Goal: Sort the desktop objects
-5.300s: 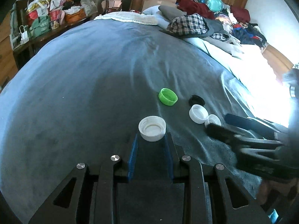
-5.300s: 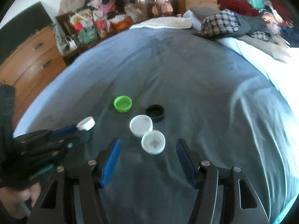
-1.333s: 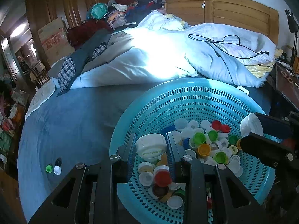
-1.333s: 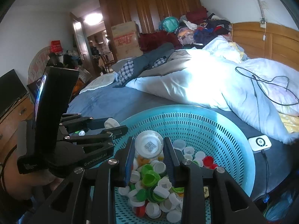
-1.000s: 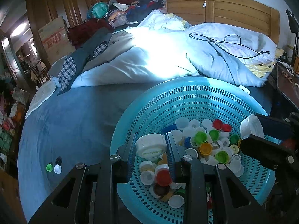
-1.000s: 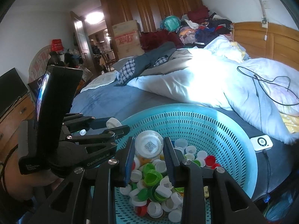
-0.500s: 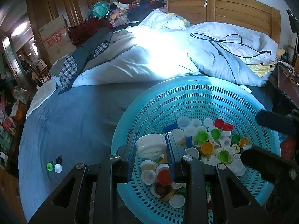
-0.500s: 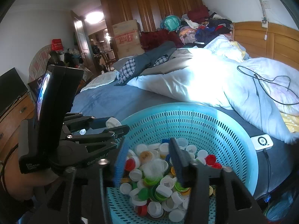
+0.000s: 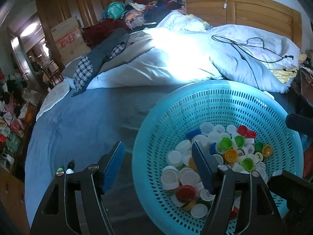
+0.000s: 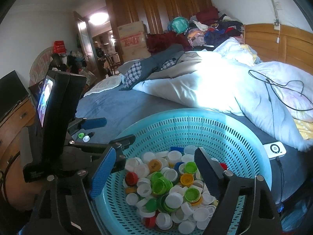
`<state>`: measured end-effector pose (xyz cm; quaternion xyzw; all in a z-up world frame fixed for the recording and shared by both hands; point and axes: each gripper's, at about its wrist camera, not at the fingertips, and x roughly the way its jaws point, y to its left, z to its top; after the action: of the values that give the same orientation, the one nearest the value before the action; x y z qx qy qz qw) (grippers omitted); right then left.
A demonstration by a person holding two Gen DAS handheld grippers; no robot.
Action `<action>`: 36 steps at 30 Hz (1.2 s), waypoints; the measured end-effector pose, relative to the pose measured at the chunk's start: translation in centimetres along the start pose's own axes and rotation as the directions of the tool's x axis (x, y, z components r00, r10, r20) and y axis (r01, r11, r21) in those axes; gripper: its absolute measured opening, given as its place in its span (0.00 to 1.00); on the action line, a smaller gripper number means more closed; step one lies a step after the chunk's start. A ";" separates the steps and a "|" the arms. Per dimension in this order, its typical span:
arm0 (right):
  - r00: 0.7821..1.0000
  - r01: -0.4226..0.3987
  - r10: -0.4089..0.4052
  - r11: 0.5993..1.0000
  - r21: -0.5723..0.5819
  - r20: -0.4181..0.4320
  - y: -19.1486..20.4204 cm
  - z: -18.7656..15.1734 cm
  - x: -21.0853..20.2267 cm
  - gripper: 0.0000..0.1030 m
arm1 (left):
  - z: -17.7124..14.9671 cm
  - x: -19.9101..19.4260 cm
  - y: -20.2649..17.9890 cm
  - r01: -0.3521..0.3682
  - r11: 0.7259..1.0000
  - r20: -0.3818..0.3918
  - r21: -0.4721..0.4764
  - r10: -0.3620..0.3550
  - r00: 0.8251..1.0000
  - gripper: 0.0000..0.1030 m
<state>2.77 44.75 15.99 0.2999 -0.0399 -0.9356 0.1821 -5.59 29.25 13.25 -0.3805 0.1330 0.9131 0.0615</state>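
Bed [image 9: 82, 129]: blue cover, bright duvet heaped at far side. Basket [image 9: 221, 105], turquoise, perforated, sits on the bed at near right, part-filled with a pile of caps [image 10: 168, 184], white, green, orange, red, blue. Left gripper [image 9: 158, 166]: fingers have just been opening, now about half apart, nothing between them; left finger over the bed cover, right finger over the basket's near-left rim. Right gripper [image 10: 154, 170]: fingers have just been opening, now wide, empty, poised above the pile. Three loose caps [image 10: 85, 136] (green, white, black) lie on the bed at far left, well apart from the basket; by my reading these are what is left to collect. Risks, as judgement: the basket rests on soft bedding, so a finger catching its rim on the way out could tip it and spill the pile; the three loose caps lie close together, so a grab at one may nudge the others or pinch the cover; the left gripper crosses in front of the right, so a hasty swing could knock them together. Writing: red lettering on the far cardboard box [image 10: 133, 39], not legible; faint print on a few caps, unreadable; moulded text on the left gripper body, too small to read.
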 end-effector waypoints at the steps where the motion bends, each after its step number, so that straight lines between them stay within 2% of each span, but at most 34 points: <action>1: 1.000 -0.001 0.001 1.000 -0.004 0.000 0.2 0.0 0.0 0.86 | 0.0 -0.1 0.3 -0.002 1.000 0.004 -0.007 0.002 1.000 0.63; 14: 1.000 0.024 -0.023 0.997 -0.079 0.007 2.7 1.3 0.0 0.91 | -0.5 -1.1 2.9 -0.015 0.998 0.039 -0.055 0.018 0.999 0.63; 16: 1.000 0.024 -0.024 0.993 -0.112 0.004 3.9 1.7 0.1 0.92 | -1.0 -1.5 4.0 -0.031 0.997 0.058 -0.064 0.035 0.998 0.63; 18: 0.999 0.032 -0.036 0.985 -0.171 -0.024 5.8 2.4 0.5 0.97 | -1.8 -1.4 6.2 -0.051 0.993 0.048 -0.104 0.057 0.997 0.64; 19: 0.998 0.041 -0.049 0.975 -0.220 -0.034 7.4 2.9 0.6 1.00 | -2.5 -1.1 7.8 -0.070 0.988 0.034 -0.138 0.075 0.997 0.64; 22: 0.999 0.034 -0.043 0.930 -0.365 -0.017 12.3 3.9 0.3 1.00 | -4.6 -0.3 12.2 -0.150 0.965 -0.024 -0.215 0.148 0.989 0.64; 26: 1.000 0.014 -0.011 0.877 -0.480 0.008 17.2 4.3 0.0 1.00 | -7.8 -0.5 17.1 -0.230 0.923 -0.070 -0.308 0.219 0.973 0.64; 31: 1.000 0.006 -0.001 0.810 -0.587 0.008 21.3 3.2 0.7 1.00 | -11.2 -0.8 20.3 -0.274 0.877 -0.117 -0.394 0.248 0.962 0.64; 36: 1.000 0.013 -0.010 0.769 -0.639 0.009 23.3 2.4 1.2 1.00 | -12.6 -0.9 21.4 -0.285 0.863 -0.128 -0.417 0.255 0.958 0.64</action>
<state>7.88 22.55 21.62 0.2183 0.2817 -0.8953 0.2672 -0.98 5.13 9.56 -0.3934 -0.0183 0.9056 -0.1573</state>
